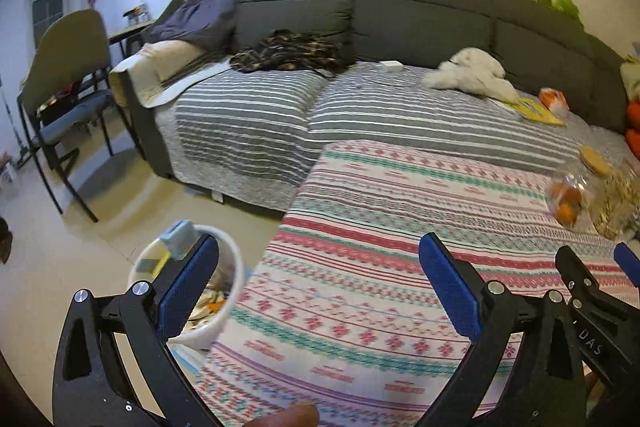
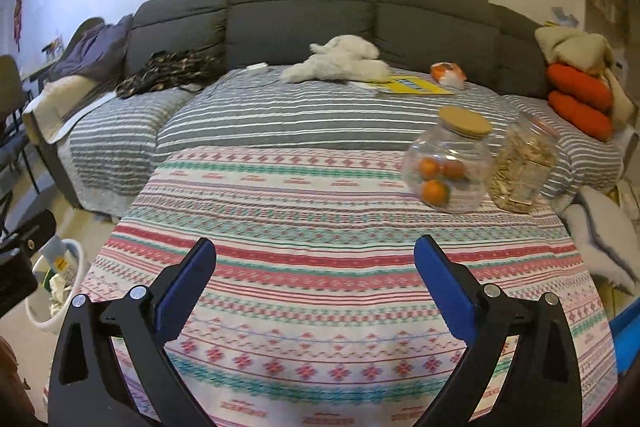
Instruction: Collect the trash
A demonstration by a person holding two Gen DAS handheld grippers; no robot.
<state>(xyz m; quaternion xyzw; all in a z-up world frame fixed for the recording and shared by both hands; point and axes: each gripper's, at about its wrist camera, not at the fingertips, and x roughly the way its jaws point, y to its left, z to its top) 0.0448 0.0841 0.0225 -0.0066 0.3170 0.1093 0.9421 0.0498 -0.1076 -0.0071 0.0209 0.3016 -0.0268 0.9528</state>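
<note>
In the left wrist view, the left gripper hangs over the edge of a table under a patterned cloth, its 2 blue fingers spread wide with nothing between them. A white trash bin stands on the floor just beside the table, partly behind the left finger, with wrappers and a blue box inside

In the right wrist view, the right gripper is also spread wide and empty above the cloth. 2 jars stand near the far right; the bin sits low at the left
</note>
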